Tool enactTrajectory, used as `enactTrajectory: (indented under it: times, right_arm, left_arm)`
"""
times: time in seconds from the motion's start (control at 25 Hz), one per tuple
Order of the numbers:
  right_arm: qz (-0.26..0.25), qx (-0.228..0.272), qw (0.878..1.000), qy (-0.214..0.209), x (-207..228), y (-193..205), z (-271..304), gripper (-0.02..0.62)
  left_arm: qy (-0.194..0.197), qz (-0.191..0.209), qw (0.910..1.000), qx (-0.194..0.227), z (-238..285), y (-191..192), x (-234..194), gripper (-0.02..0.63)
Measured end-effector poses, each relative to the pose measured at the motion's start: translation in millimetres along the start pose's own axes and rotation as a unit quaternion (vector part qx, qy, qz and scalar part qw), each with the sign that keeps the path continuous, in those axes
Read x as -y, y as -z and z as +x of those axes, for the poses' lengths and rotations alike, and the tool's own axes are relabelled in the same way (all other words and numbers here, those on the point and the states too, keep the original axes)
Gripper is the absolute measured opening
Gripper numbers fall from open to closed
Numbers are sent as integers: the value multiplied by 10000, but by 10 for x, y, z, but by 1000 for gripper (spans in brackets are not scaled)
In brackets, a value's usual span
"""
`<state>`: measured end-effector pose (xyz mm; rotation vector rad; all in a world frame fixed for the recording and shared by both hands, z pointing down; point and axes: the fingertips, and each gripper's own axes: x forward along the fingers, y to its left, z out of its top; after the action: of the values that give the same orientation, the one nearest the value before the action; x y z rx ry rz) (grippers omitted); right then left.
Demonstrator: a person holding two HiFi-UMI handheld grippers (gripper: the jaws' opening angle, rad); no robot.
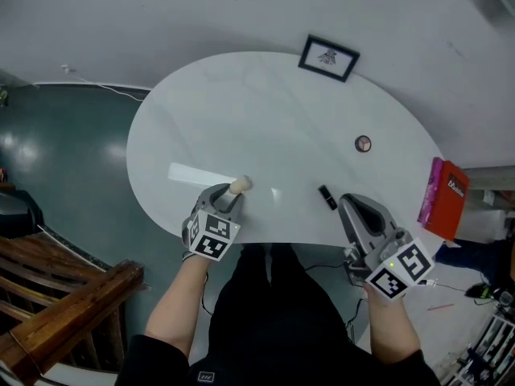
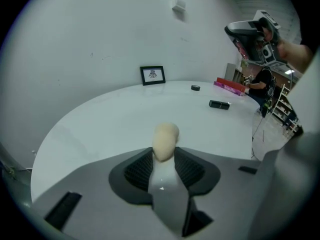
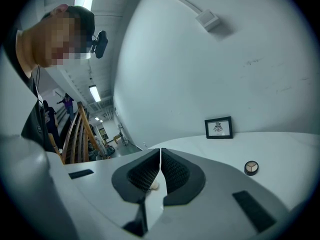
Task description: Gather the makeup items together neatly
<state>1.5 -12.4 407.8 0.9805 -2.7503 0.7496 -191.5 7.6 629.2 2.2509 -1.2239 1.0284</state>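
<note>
My head camera looks steeply down on the whole white table (image 1: 265, 95) from above, while the cameras riding on my left gripper (image 2: 163, 153) and right gripper (image 3: 160, 156) skim low and close across it, all three sharing the framed picture (image 2: 152, 75) at its far edge.

"What's the person got on?"

"All black, with short sleeves (image 1: 157, 359). The tools are grey plastic — the left gripper (image 1: 229, 193) and the right gripper (image 1: 348, 203) match."

"Any markings?"

"Each carries a white cube (image 1: 211, 236) printed with black square markers, and the jaws have ribbed black pads (image 2: 137, 171). There's a small green light (image 1: 392, 265) by the right one's cube."
</note>
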Motion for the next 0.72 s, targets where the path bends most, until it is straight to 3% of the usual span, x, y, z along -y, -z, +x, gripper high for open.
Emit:
enactTrajectory:
  times: [0.28, 0.72]
  right_arm:
    - [-9, 69, 9999, 106, -23, -60, -36, 35]
    - [-2, 346, 9986, 395, -63, -206, -110, 35]
  left_arm:
    - [-7, -16, 9995, 329, -107, -206, -49, 133]
    - [83, 393, 9975, 574, -197, -713, -130, 132]
